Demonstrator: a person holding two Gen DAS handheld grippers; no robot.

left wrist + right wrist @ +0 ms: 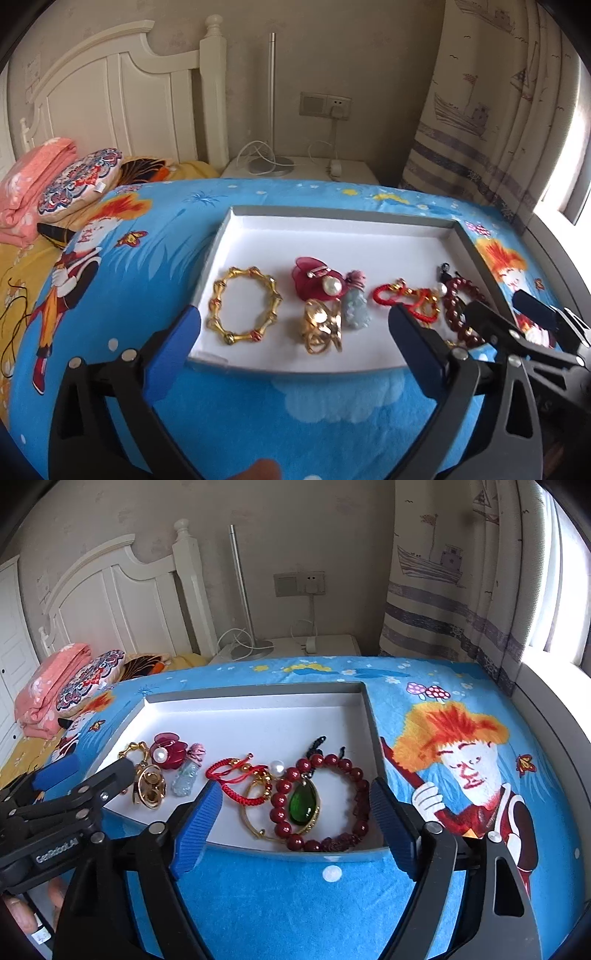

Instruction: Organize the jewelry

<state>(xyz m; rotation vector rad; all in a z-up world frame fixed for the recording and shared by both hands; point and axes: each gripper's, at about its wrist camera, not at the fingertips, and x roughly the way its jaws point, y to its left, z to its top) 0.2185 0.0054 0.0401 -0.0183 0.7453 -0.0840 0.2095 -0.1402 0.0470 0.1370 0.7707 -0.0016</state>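
Note:
A shallow white tray [332,236] [258,716] lies on the blue bedspread and holds jewelry. In it lie a gold bamboo-link bracelet [243,308], a red clip with a pearl [317,282] [168,753], gold rings [321,326] [149,786], a pale jade pendant [355,308] [184,779], a red cord bracelet [402,297] [236,779], a dark red bead bracelet [461,310] [321,805] and a green gem pendant [303,803]. My left gripper [295,339] is open over the tray's near edge. My right gripper [295,830] is open, straddling the bead bracelet.
Blue cartoon bedspread [461,738] covers the bed. Folded pink blanket [33,184] and patterned cushion [79,181] lie at far left. A white nightstand [295,168] with lamp stands behind, curtain [491,110] at right.

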